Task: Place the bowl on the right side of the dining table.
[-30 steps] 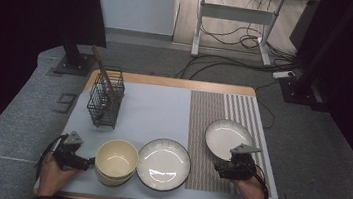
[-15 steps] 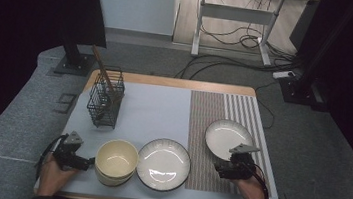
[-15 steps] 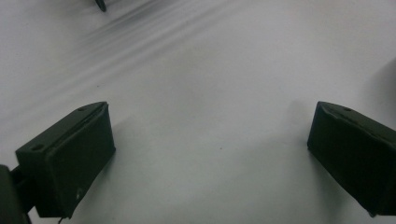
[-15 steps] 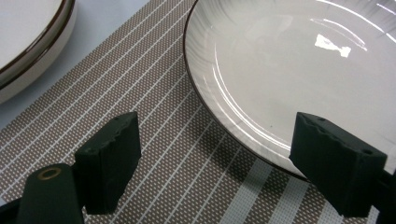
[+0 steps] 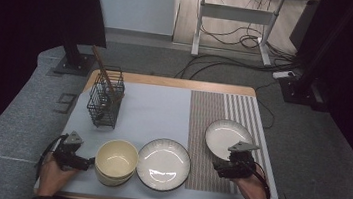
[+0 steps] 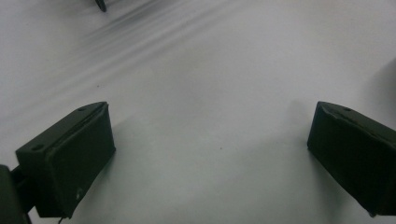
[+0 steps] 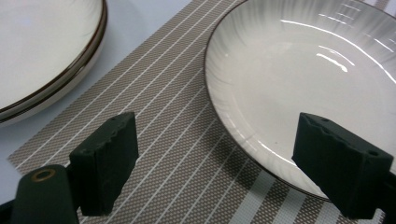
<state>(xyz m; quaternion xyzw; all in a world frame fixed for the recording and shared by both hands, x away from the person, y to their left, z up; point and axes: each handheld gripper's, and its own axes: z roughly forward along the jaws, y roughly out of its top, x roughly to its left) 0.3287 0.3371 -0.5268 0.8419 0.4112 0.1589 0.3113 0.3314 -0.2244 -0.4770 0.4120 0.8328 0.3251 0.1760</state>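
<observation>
High view: the right gripper [image 5: 220, 166] sits at the near rim of the small plate [image 5: 225, 135] on the striped mat [image 5: 211, 133]; left gripper [image 5: 88, 161] beside the bowl [image 5: 116, 159]. Left gripper view — jaws spread over bare table. Right gripper view — jaws spread, 1 jaw over the plate's rim, nothing pinched.

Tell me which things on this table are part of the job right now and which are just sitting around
In the job:
right gripper, open
small plate by its jaws
left gripper, open over bare mat

Lying about:
yellow bowl
large plate
wire basket
</observation>
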